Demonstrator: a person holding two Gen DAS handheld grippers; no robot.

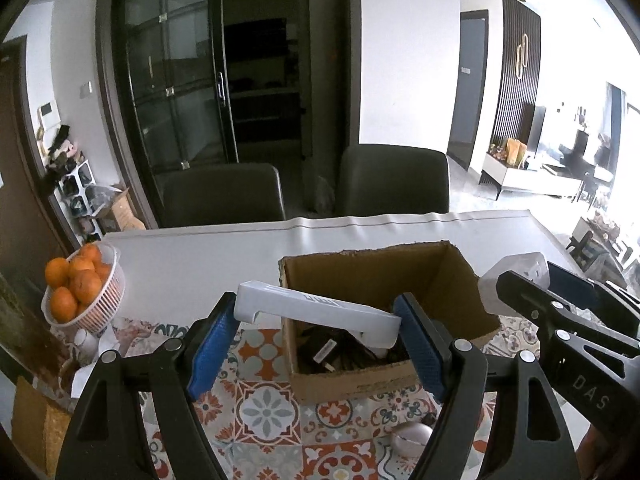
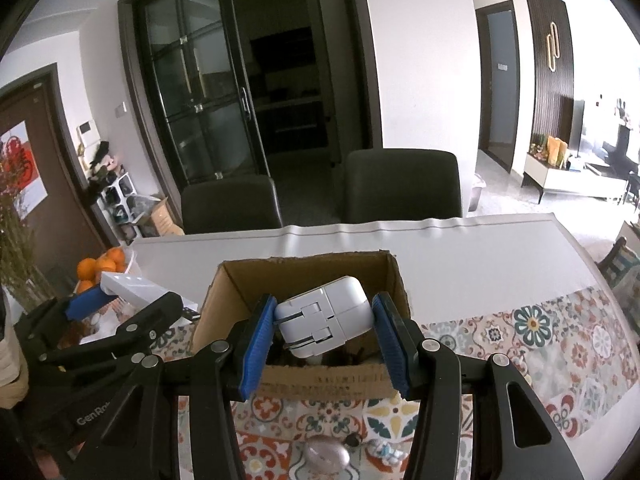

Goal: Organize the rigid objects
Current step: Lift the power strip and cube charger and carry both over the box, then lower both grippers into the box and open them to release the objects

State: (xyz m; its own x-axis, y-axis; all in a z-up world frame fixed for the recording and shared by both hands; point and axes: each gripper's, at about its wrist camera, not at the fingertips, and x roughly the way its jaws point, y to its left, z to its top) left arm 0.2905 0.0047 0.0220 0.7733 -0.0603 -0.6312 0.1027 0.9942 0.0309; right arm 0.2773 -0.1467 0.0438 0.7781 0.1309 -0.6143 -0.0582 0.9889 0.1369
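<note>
While left tongs clamp handle, right view shows charger.

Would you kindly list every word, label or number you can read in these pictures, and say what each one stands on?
"DAS" – on the black body of the right gripper.
"Gen Ro", cut off – on the body of the left gripper.
Print on the white bar, the cardboard box front and a tag inside it: too blurred to read.

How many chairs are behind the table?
2: the left chair and the right chair, side by side at the table's far edge. Others may be hidden.
</note>
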